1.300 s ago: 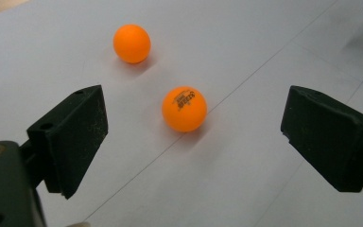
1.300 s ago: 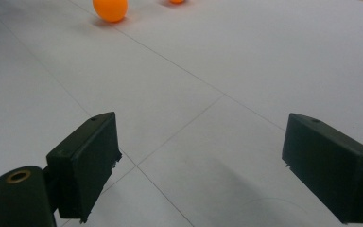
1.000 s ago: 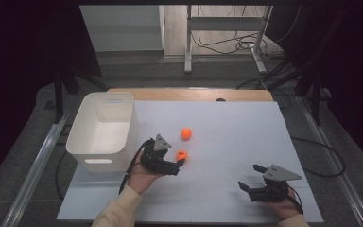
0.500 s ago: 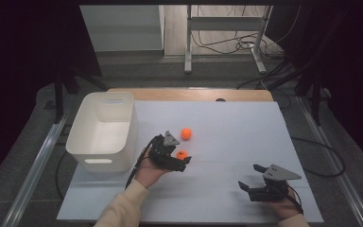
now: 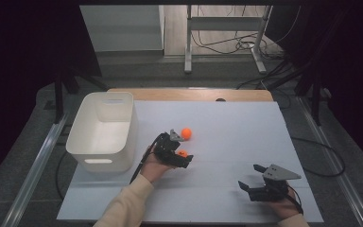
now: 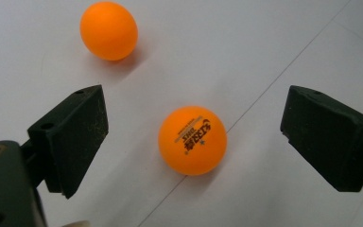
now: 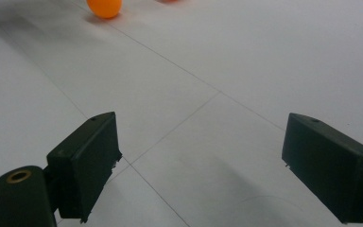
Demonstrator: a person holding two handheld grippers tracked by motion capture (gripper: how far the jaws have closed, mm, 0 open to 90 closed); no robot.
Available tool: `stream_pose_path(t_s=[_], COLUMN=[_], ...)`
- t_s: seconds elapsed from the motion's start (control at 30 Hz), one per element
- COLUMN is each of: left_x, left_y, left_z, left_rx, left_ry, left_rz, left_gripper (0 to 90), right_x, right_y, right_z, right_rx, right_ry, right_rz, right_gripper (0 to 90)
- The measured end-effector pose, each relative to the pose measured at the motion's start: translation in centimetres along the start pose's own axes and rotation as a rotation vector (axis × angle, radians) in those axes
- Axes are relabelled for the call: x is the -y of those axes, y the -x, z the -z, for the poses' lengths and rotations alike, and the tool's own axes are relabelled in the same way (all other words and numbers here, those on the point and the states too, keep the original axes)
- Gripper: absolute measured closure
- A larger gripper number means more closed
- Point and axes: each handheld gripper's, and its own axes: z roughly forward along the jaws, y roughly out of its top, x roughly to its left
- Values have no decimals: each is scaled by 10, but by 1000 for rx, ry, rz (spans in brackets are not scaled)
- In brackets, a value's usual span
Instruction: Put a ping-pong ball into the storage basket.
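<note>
Left gripper view: smooth round orange ball (image 6: 192, 140) between wide-open blocky black jaws; right jaws likewise apart.

2 balls (image 5: 185, 133) mid-table (image 5: 246, 132), bin (image 5: 103, 130) left of them

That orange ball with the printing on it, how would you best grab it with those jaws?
Grip the printed ball across its widest middle, coming down from above as the left hand-held gripper does now, one open jaw on each side. It is round and lies free on the white sheet, so an off-centre squeeze would probably squirt it away.
</note>
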Motion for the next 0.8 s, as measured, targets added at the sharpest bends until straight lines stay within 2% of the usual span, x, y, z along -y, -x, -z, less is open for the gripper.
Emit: stream_pose_path(t_s=[0.57,0.63,0.8], left_x=[3,3,4], left_y=[-4,-3,-4], left_z=[-14,-14,-15], left_rx=[18,19,24], left_ry=[-63,-62,-77], left_rz=[-6,-11,-16], left_gripper=[104,156,162], right_x=[0,0,0], right_y=[0,0,0], right_z=[0,0,0], right_rx=[1,1,1], right_ry=[-1,-1,0], right_rz=[3,2,3], right_gripper=[121,121,121])
